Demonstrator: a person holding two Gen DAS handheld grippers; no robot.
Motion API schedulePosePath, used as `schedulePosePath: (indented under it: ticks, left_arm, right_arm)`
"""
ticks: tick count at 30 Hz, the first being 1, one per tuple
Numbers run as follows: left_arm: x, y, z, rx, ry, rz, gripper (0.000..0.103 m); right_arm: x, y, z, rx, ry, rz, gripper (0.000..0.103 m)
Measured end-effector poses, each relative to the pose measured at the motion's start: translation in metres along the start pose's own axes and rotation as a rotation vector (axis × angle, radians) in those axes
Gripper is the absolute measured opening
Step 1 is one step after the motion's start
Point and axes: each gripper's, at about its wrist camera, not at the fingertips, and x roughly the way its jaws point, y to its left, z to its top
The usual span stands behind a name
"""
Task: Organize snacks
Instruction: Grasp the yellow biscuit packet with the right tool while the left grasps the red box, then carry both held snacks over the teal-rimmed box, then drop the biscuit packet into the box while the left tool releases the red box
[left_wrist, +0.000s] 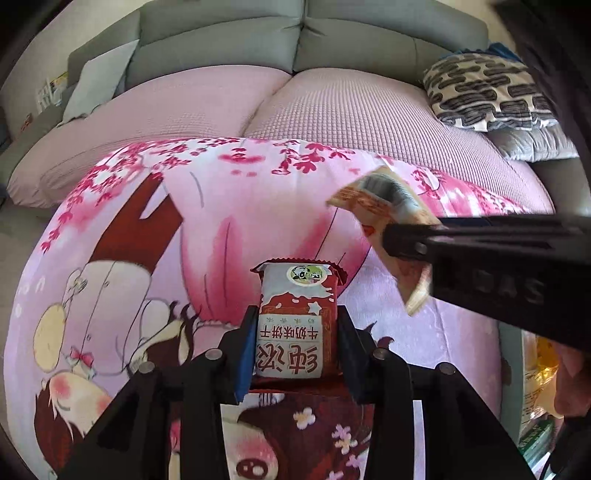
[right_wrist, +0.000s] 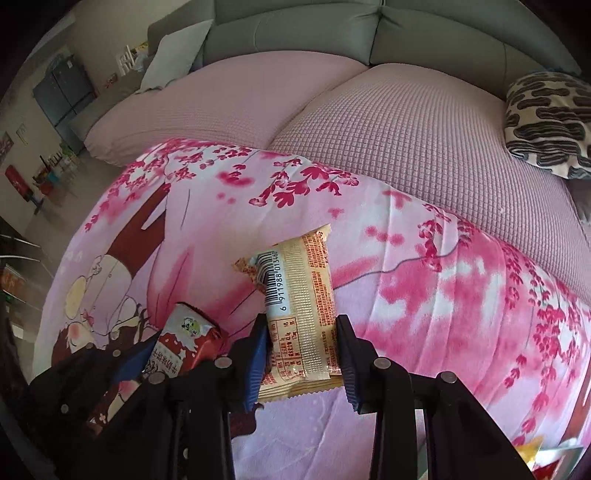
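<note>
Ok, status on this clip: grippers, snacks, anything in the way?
Left gripper shut on red biscuit packet. Right gripper shut on beige barcode-printed snack packet. Pink cartoon blanket beneath, nothing blocking.

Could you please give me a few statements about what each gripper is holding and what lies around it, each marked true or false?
1. The left gripper is shut on a red packet. True.
2. The right gripper is open and holds nothing. False: it is shut on a beige packet.
3. The beige packet shows a barcode. True.
4. The blanket is plain grey. False: it is pink with blossom and cartoon prints.
5. A patterned pillow lies on the sofa. True.
</note>
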Motion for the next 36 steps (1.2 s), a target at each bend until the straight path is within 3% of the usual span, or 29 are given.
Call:
schedulePosePath:
  ticks: [10, 19, 23, 31, 36]
  left_arm:
    - [-0.069, -0.003, -0.032, -0.109, -0.072, -0.021, 0.041]
    - [-0.121, -0.070, -0.069, 0.014, -0.108, -0.113, 0.041]
    - [-0.128, -0.110, -0.087, 0.092, -0.099, -0.170, 0.041]
    - [-0.115, -0.164, -0.114, 0.184, -0.019, -0.235, 0.041]
    - [-0.113, -0.172, -0.122, 0.194, -0.016, -0.221, 0.041]
  right_arm:
    - [-0.102, -0.008, -0.087, 0.185, -0.154, -0.030, 0.038]
    - [-0.182, -0.041, -0.192, 0.384, -0.259, -0.194, 0.038]
    - [-0.196, -0.062, -0.228, 0.442, -0.264, -0.275, 0.038]
    - [-0.195, -0.095, -0.272, 0.535, -0.236, -0.279, 0.038]
    - [-0.188, -0.104, -0.283, 0.556, -0.217, -0.270, 0.038]
